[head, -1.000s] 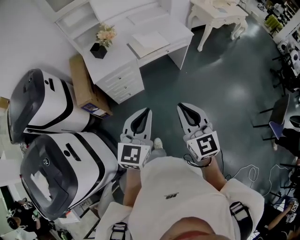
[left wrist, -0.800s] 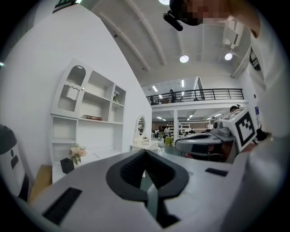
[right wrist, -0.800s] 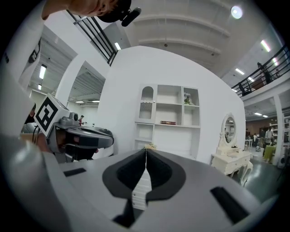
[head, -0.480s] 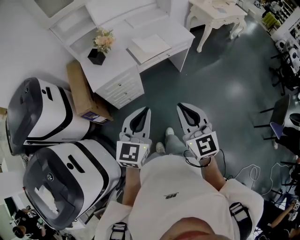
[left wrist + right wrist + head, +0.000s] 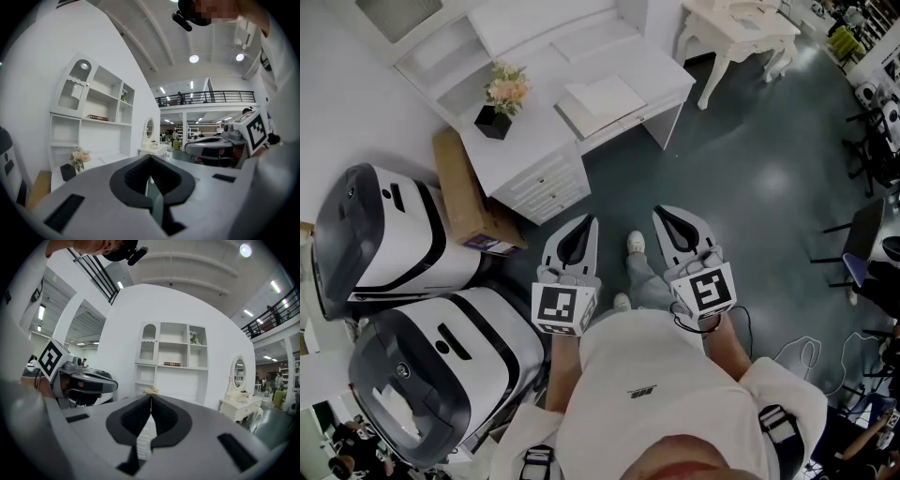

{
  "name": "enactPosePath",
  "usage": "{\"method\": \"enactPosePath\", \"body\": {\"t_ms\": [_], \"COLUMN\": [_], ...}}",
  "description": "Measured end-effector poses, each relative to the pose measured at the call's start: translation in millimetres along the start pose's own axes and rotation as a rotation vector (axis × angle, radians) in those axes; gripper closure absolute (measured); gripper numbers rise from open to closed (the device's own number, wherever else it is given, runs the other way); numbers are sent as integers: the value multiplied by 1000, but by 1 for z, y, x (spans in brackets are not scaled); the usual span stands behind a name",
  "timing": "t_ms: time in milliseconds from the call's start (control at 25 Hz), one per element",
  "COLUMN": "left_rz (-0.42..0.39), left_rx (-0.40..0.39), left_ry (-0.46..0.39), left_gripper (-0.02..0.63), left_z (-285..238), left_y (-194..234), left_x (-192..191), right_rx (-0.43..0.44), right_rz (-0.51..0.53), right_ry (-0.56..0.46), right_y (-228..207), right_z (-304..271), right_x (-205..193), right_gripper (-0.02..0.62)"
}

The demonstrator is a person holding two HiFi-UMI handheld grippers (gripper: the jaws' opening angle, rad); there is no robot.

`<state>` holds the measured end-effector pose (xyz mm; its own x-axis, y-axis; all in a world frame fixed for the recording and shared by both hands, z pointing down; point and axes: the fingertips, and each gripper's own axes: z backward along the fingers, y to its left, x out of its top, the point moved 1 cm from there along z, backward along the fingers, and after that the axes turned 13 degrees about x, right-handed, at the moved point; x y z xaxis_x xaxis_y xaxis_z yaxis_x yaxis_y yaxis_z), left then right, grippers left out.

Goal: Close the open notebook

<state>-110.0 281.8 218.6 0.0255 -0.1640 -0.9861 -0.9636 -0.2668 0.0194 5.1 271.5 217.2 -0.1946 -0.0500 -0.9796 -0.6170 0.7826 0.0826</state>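
Approach step: my left hand-held gripper (image 5: 589,221) and right hand-held gripper (image 5: 661,214) are pressed together, empty; I must reach the notebook (image 5: 600,101) at 12 o'clock.

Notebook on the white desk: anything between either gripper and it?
Nothing visible does. The notebook lies on the desk, well apart from the left gripper and right gripper, both shut and empty. Only bare floor lies between. The flower pot stands off to the notebook's side, clear of the line.
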Motion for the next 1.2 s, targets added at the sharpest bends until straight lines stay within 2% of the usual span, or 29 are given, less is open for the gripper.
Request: {"method": "enactPosePath", "body": {"t_ms": [600, 1200], "left_rz": [25, 55], "left_rx": [41, 124], "left_ry": [39, 94], "left_gripper": [606, 606], "left_z": [-115, -239], "left_y": [32, 53], "left_x": [-4, 1], "right_rx": [56, 122], "right_rz": [-28, -61], "right_ry": [28, 60], "right_y": [-93, -208], "right_z": [-79, -145], "right_x": [-17, -29], "right_gripper": [600, 600]}}
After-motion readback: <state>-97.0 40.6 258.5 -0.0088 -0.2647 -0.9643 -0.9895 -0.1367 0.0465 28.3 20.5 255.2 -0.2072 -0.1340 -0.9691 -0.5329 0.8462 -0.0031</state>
